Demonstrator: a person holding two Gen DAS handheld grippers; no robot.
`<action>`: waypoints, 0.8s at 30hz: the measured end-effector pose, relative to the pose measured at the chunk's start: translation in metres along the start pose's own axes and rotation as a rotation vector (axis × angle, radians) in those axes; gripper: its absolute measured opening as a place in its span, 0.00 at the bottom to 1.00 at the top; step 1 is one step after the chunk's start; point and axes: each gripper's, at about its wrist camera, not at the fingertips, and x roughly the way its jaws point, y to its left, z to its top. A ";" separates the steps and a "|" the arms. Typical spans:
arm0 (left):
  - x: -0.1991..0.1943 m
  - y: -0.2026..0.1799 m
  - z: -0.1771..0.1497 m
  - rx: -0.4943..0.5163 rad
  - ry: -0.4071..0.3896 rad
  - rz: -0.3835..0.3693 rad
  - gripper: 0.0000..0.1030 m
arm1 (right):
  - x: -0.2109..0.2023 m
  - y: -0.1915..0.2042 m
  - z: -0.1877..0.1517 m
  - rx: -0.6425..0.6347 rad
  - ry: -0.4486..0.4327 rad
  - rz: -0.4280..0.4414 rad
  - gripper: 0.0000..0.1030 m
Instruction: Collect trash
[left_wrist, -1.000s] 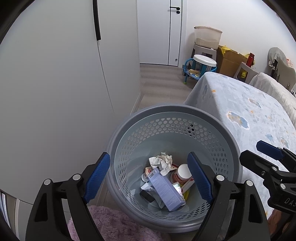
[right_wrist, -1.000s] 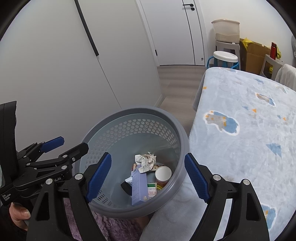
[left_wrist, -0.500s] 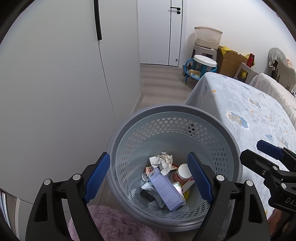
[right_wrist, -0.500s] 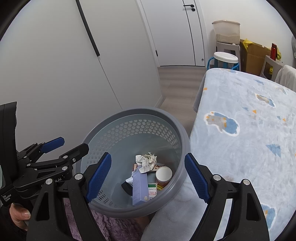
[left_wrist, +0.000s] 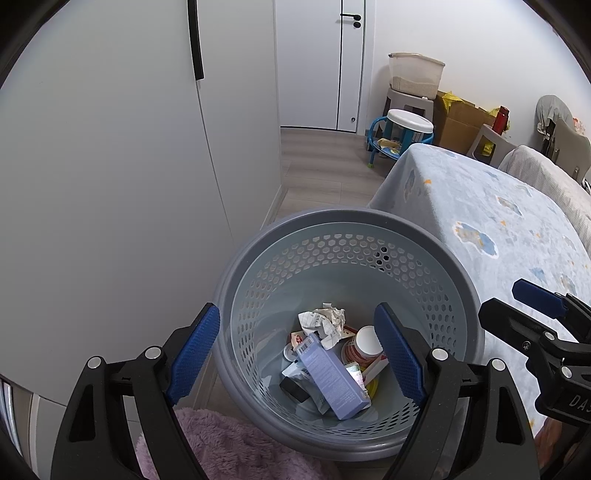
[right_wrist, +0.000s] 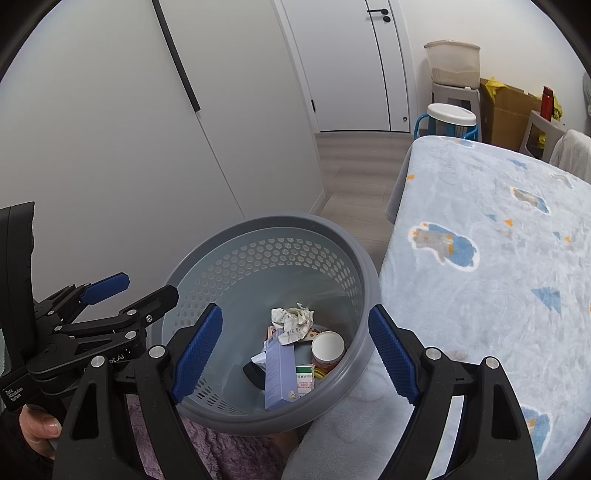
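We hang both claws, left gripper (left_wrist: 297, 352) and right gripper (right_wrist: 295, 350), spread wide and empty over the grey basket (left_wrist: 347, 221) just below, trash (purple box (left_wrist: 332, 374), crumpled paper (left_wrist: 325, 321)) at its bottom; best lift clear, scanning for strays.

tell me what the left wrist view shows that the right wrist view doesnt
Only the left wrist view: the right tool coming in from the side, and a grey garment draped over a chair in the far corner.

Only the right wrist view: the left tool from the side, with a thumb on its handle.

Both: the grey perforated basket beside the bed, holding a crumpled paper, a lavender box and a white-lidded jar.
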 end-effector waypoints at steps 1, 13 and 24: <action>0.000 0.000 0.000 0.000 0.000 0.001 0.79 | 0.000 0.000 0.000 0.000 0.000 0.000 0.78; 0.000 0.000 0.000 0.001 0.000 0.003 0.79 | 0.000 0.003 0.001 -0.002 0.002 0.002 0.78; -0.002 -0.001 0.000 0.006 -0.003 0.005 0.79 | 0.000 0.002 0.000 -0.003 0.001 0.002 0.78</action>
